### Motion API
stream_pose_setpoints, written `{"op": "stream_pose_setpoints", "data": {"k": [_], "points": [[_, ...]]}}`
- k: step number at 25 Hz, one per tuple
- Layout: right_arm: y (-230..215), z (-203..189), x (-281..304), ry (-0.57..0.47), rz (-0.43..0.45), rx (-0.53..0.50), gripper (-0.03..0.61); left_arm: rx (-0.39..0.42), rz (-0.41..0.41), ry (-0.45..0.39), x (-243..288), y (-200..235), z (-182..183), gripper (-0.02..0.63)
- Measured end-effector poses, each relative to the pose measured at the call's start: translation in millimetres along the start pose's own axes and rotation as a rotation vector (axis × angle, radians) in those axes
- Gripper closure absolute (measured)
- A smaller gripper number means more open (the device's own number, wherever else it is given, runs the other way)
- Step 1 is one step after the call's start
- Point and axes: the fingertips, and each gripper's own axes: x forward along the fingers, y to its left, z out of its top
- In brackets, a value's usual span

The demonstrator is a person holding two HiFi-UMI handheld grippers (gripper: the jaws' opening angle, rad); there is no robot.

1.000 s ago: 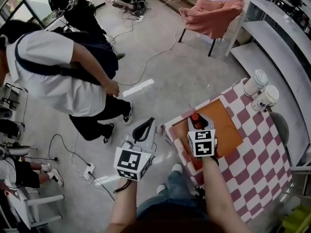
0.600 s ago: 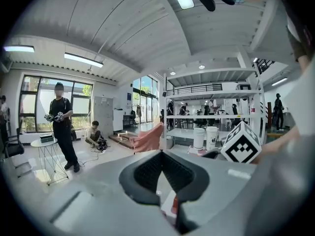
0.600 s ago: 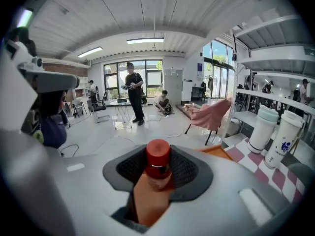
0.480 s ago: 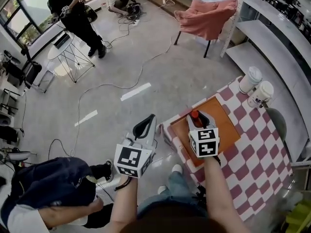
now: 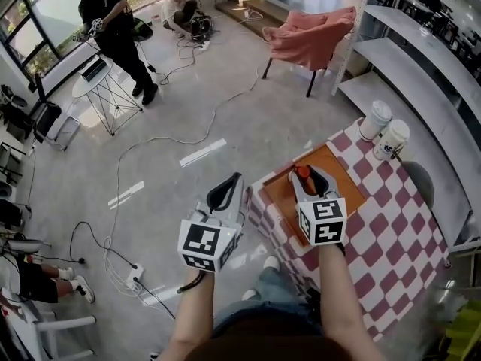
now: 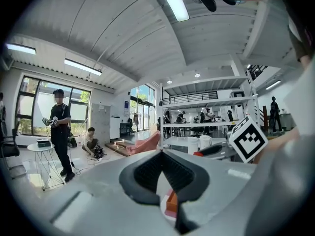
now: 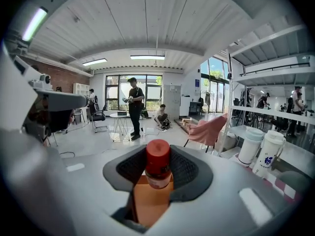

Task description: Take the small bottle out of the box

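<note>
The small bottle (image 5: 302,174), red-capped, stands upright between the jaws of my right gripper (image 5: 304,174), which is shut on it. In the right gripper view the bottle (image 7: 158,164) fills the gap between the dark pads, with the orange floor of the box (image 7: 147,205) beneath it. The box (image 5: 340,189) is a shallow orange tray at the near corner of the checkered table (image 5: 391,235). Whether the bottle's base touches the box is hidden. My left gripper (image 5: 224,192) hangs over the floor left of the table, shut with nothing in it (image 6: 161,168).
Two white lidded cups (image 5: 374,120) (image 5: 392,140) stand at the table's far end beside grey shelving (image 5: 421,59). A pink-draped chair (image 5: 312,28) is beyond. Cables (image 5: 150,145) cross the floor. A person in black (image 5: 113,28) stands by a small round table (image 5: 101,74).
The person in white who bent over at the left has gone from view. Both grippers hold much the same places, the right still on the bottle over the box.
</note>
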Motion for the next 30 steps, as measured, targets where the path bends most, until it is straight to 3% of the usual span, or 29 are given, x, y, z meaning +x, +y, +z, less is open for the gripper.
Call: {"op": "stream_pose_setpoints", "data": {"k": [18,30], "points": [[59.8,56.0,-140.9,-0.23,-0.077,-0.054,0.437,0.055,-0.068,-0.126,-103.1,-37.5,26.8,0.614],[75.7,67.9,-215.1,-0.3,-0.139,-0.097,0.437,0.067,-0.124,-0.192,-136.2,-69.9,58.8,0.614]]}}
